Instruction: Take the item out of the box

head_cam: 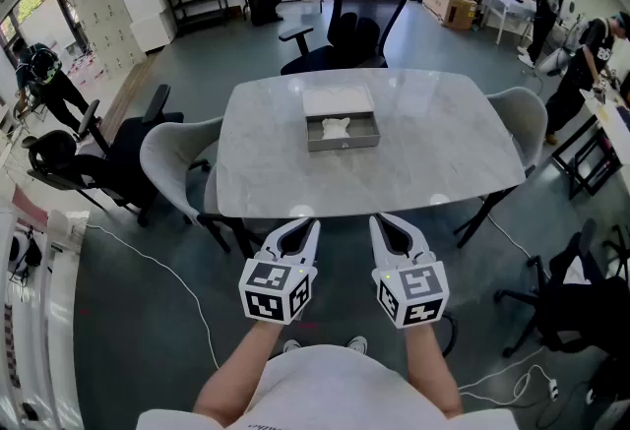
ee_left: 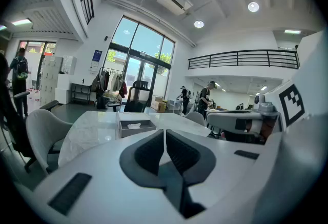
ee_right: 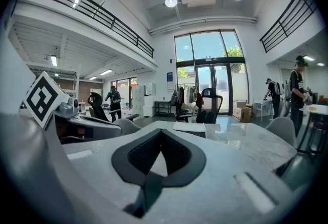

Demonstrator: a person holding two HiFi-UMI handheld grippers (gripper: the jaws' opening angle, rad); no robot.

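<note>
My left gripper (head_cam: 306, 223) and right gripper (head_cam: 380, 221) are twins: smooth white plastic shells that narrow toward the far end. Each pair of jaws is lined with dark grey ribbed pads (ee_left: 148, 154) set in a black, teardrop-shaped surround. Flat dark rectangular slots (ee_left: 72, 193) sit in the shell on either side of the jaws. At the near end, the left cube (head_cam: 278, 288) and right cube (head_cam: 411, 294) are white with bold black square markers on each face. I wear a white top (head_cam: 325, 394).
</note>
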